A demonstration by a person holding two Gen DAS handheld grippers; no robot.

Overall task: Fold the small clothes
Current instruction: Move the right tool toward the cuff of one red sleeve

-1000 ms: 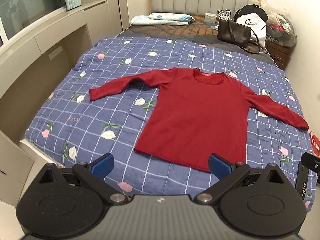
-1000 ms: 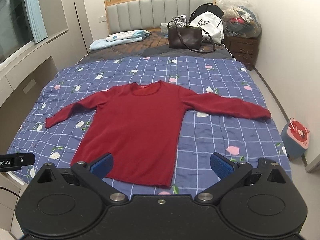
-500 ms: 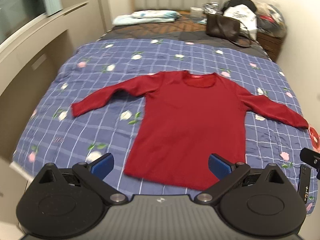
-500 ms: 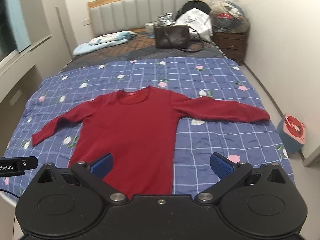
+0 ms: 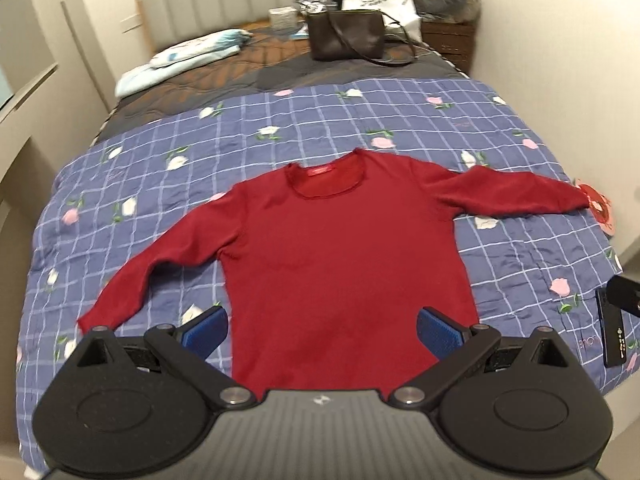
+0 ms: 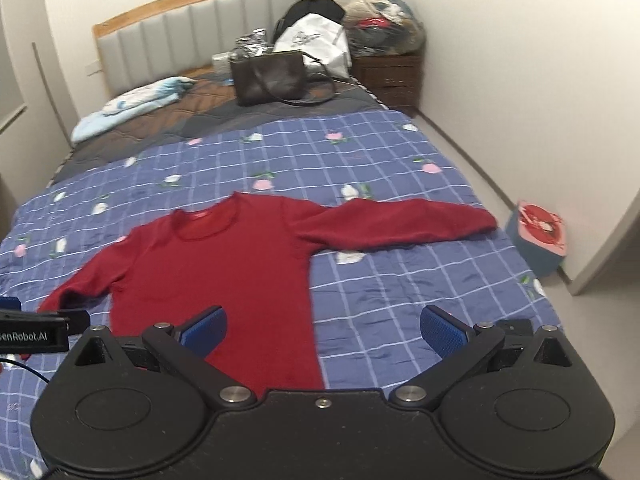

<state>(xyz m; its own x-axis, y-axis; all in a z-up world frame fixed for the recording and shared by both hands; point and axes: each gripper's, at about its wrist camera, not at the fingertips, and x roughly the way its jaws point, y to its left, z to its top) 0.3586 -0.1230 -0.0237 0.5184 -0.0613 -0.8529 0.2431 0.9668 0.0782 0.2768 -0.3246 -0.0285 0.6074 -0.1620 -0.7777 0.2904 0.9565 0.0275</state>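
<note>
A red long-sleeved sweater [image 5: 340, 248] [image 6: 224, 264] lies flat, front up, on a blue checked floral quilt [image 5: 360, 116] [image 6: 400, 288], both sleeves spread out and the neck toward the headboard. My left gripper [image 5: 322, 330] hangs open above the sweater's lower hem, its blue pads apart with nothing between them. My right gripper [image 6: 322, 328] is open too, over the hem's right corner and the bare quilt beside it. Part of the left gripper [image 6: 36, 332] shows at the left edge of the right wrist view.
A brown handbag [image 6: 272, 76], a folded light-blue cloth [image 6: 132, 104] and bags [image 6: 316, 36] sit near the padded headboard [image 6: 192, 36]. A wooden nightstand [image 6: 392, 76] stands at the back right. A round pink-topped stool [image 6: 540, 236] stands on the floor right of the bed.
Both grippers have swung to the right and moved nearer the bed, so the sweater looks larger and its hem now sits between the fingers. The sweater itself has not moved.
</note>
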